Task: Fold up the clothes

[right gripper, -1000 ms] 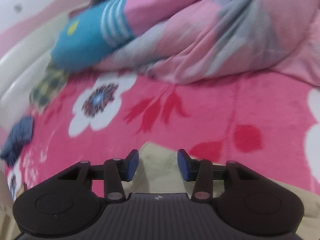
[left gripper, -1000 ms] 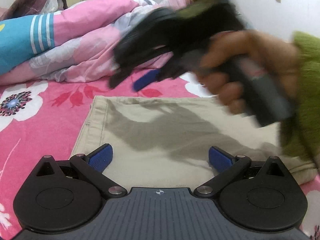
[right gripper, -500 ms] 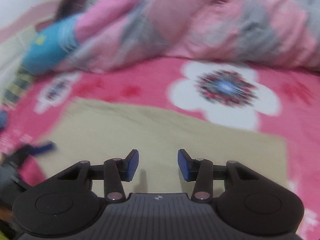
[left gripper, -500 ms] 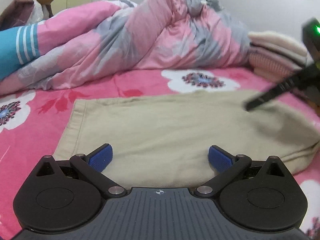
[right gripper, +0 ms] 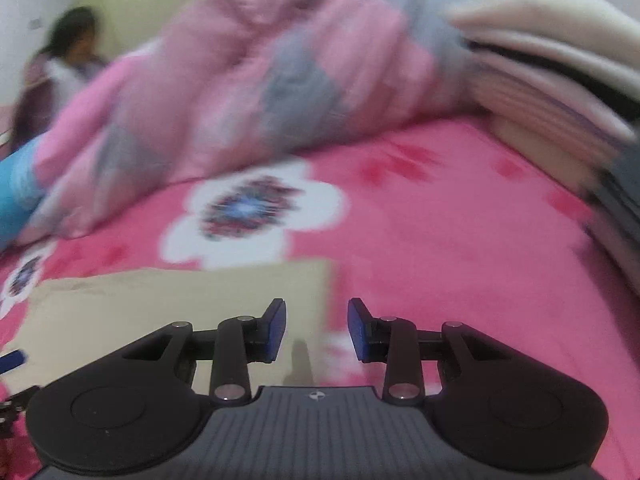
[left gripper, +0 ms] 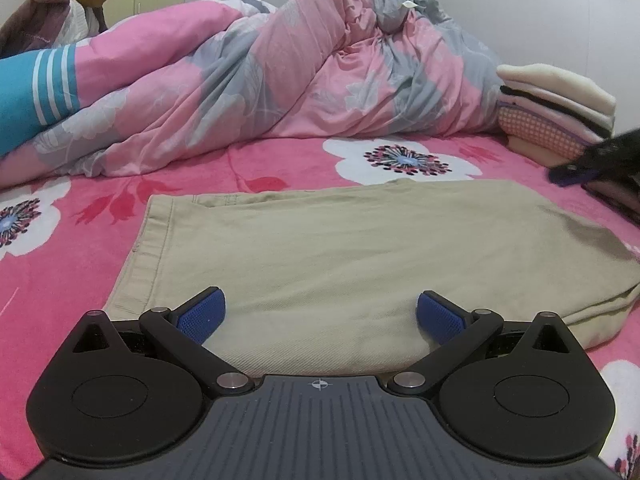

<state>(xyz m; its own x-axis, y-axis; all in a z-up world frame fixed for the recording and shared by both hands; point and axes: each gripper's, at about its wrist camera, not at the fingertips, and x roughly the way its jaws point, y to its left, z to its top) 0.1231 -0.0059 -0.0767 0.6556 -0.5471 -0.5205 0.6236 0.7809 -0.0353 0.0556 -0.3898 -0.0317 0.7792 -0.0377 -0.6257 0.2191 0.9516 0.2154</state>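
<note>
Having swung our right gripper [right gripper: 316, 328] from 9 to 3 o'clock over the khaki trousers [left gripper: 360, 248], its fingers just narrowing on nothing, we keep the left gripper [left gripper: 320, 316] wide open and pinch the trousers' corner squarely.

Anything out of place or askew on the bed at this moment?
Nothing stands out. The beige garment lies flat on the pink floral sheet, the folded stack sits tidy at the right, and the bunched quilt lies behind.

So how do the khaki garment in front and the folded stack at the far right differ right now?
The khaki garment lies spread out as one low layer; the folded stack is several pieces piled high. The garment is plain khaki; the stack mixes cream, black-edged and pink checked layers. Both rest on the pink flowered bedcover.
</note>
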